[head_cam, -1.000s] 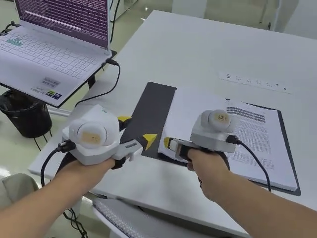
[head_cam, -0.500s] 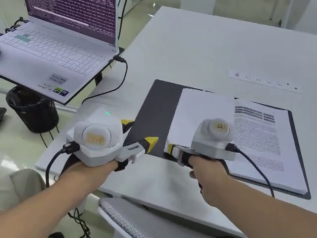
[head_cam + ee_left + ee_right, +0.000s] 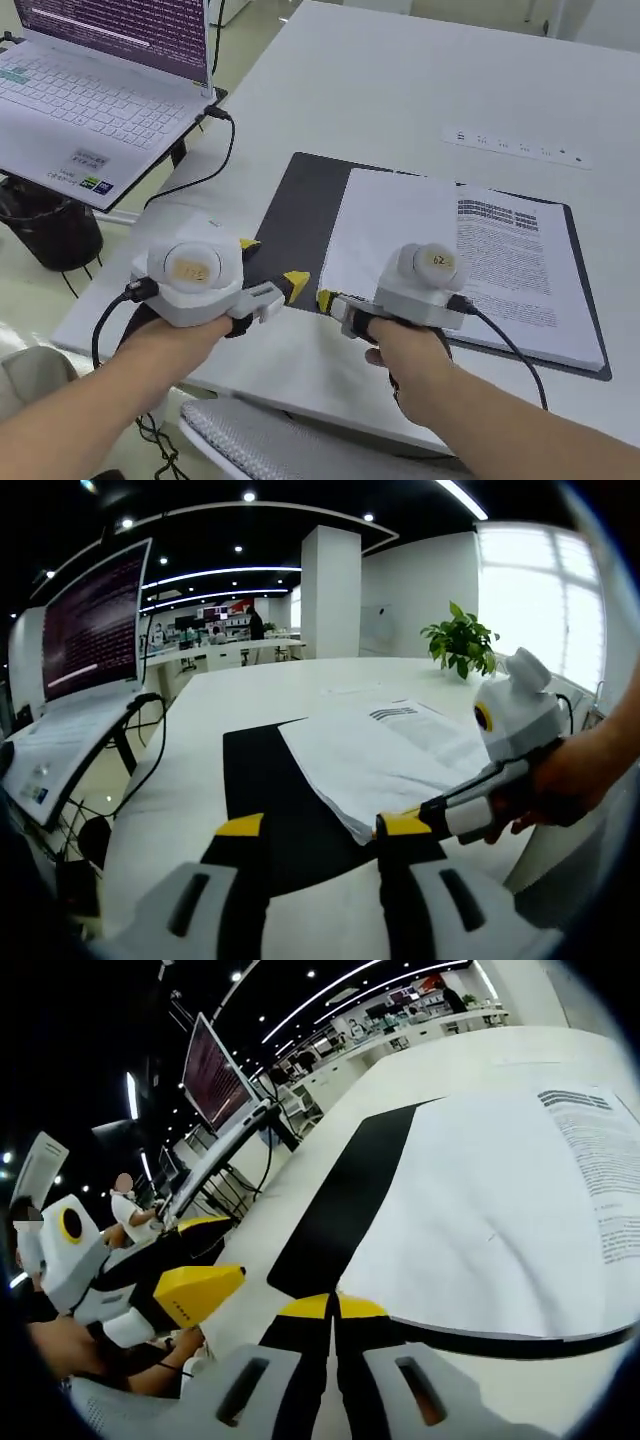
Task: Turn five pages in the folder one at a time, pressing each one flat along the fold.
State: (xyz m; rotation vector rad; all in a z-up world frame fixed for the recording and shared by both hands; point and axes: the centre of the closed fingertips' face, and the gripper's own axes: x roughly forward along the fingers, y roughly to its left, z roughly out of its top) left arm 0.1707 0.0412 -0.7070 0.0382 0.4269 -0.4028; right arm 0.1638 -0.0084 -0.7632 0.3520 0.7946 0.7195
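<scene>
A black folder (image 3: pixel 300 205) lies open on the white table. Its left sheet is a blank white page (image 3: pixel 400 230) and its right sheet is a printed page (image 3: pixel 515 270). My left gripper (image 3: pixel 273 264) hovers open over the folder's near left corner, and its yellow tips (image 3: pixel 320 825) have nothing between them. My right gripper (image 3: pixel 325 299) is shut, its tips (image 3: pixel 333 1307) meeting at the folder's near edge, just below the blank page's (image 3: pixel 480 1210) lower corner. The right gripper (image 3: pixel 510 730) also enters the left gripper view beside the pages (image 3: pixel 370 760).
An open laptop (image 3: pixel 90 90) stands on a side stand at the far left, its cable (image 3: pixel 200 175) trailing down to the table edge. A white power strip (image 3: pixel 515 148) lies beyond the folder. A dark bin (image 3: pixel 45 225) sits on the floor and a grey chair seat (image 3: pixel 270 440) is below me.
The head view has shifted. Both grippers stay at the folder's near left corner, and the right one has drawn back slightly toward the near edge.
</scene>
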